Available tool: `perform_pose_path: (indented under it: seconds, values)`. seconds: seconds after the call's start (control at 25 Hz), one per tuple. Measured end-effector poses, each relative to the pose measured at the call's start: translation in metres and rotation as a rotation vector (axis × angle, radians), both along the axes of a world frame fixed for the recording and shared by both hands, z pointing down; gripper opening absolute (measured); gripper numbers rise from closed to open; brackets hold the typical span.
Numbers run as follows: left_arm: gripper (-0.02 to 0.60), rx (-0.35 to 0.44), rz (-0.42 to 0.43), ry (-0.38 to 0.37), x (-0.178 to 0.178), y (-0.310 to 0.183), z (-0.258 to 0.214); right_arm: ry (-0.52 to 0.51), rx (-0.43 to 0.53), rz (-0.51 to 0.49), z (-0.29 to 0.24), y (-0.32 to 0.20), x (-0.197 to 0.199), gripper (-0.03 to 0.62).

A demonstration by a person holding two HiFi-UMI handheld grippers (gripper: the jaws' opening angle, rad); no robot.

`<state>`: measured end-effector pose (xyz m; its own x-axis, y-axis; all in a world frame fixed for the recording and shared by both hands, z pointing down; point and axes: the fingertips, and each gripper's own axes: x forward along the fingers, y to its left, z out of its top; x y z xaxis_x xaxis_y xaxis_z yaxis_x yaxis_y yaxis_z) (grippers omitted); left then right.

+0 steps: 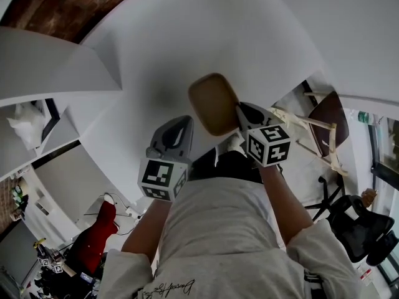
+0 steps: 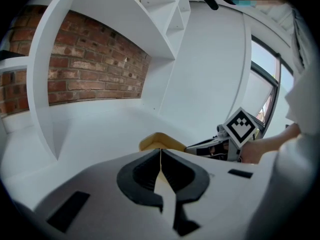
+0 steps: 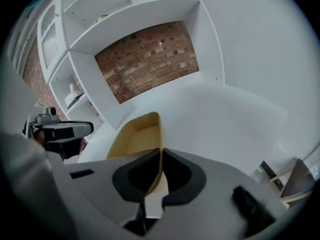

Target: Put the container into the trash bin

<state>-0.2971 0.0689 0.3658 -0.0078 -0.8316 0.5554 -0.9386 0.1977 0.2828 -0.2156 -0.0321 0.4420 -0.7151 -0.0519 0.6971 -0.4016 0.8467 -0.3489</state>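
Holding the tan container up over the white counter, close to its front edge. With the right tongs, clamped shut on one long side wall. With the left tongs, pinched shut on a thin tan edge at the other side. Along the counter's far edge, white shelves against a brick wall.
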Motion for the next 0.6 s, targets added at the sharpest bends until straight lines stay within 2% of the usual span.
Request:
perform_pose_path:
  seconds: [0.28, 0.6]
  values:
    - [0.017, -0.007, 0.085, 0.001, 0.042, -0.023, 0.002, -0.008, -0.016, 0.089, 0.000, -0.012, 0.050, 0.037]
    - [0.017, 0.007, 0.214, 0.013, 0.123, -0.062, 0.000, 0.002, -0.019, 0.222, -0.001, -0.035, 0.145, 0.037]
